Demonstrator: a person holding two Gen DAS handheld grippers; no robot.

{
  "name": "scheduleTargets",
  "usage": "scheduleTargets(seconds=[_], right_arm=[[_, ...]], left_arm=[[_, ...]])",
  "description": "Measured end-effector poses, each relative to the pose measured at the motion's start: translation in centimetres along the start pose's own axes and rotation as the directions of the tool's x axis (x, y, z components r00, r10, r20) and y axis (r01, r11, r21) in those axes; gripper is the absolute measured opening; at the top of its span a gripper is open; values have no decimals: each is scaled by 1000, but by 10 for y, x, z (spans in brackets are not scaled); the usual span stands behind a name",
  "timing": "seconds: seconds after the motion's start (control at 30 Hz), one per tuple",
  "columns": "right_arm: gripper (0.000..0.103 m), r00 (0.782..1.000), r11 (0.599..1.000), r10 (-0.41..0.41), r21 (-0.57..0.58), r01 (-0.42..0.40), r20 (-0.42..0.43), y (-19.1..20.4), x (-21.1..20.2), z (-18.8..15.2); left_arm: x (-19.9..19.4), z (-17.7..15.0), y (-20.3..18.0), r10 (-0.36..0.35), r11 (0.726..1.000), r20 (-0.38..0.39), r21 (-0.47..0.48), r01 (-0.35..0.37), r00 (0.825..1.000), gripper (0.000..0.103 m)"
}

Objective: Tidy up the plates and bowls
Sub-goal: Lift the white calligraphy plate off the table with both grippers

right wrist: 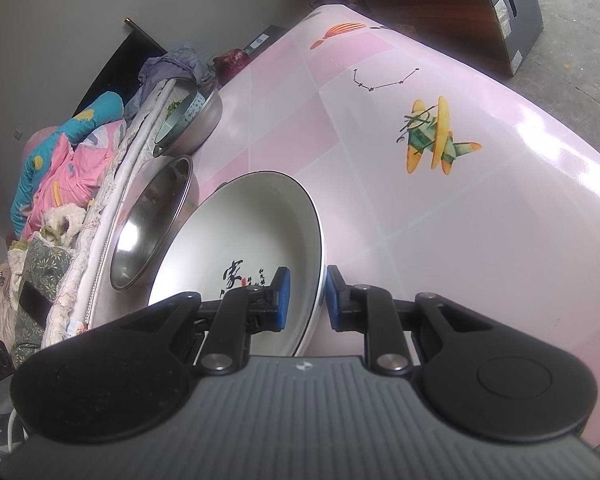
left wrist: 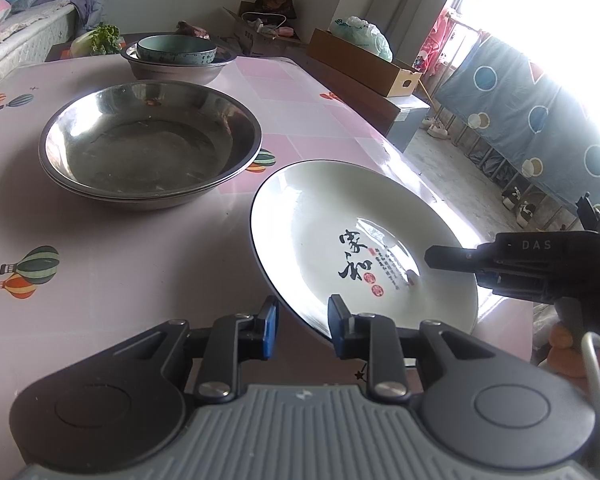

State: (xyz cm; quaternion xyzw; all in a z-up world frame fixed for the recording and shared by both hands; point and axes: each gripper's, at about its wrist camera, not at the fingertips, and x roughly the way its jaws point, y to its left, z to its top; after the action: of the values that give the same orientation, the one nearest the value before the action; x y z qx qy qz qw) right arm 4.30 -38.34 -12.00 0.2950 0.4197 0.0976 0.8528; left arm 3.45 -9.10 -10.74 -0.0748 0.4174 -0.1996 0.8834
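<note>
One white plate (left wrist: 340, 216), dark-rimmed, black calligraphy and red seals at its centre, tilted above the near corner of the pink patterned table (left wrist: 100, 280). Two grippers at its rim: the left gripper (left wrist: 303, 330) straddles the near edge, pads not visibly pressing; the right gripper (right wrist: 305, 298) is clamped on the opposite edge, one blue pad inside, one outside. Both point obliquely downward. Two stacked steel basins (left wrist: 150, 146) beside the plate; one further steel basin (left wrist: 176, 68) beyond, holding one teal bowl (left wrist: 176, 49).
</note>
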Motion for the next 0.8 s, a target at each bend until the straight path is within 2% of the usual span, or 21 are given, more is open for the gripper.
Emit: scheduleTargets(seconds=[0.57,0.8], right_arm=[[19,1000,1000,-14,-27,14,-1,2,1,0],[19,1000,999,-24,-49,24,-3,6,2,4]], left_arm=[[9,5,-2,26,1000,-9,14,-26,1000,28],[5,1,-7,13,1000,-21,23,-13,1000,30]])
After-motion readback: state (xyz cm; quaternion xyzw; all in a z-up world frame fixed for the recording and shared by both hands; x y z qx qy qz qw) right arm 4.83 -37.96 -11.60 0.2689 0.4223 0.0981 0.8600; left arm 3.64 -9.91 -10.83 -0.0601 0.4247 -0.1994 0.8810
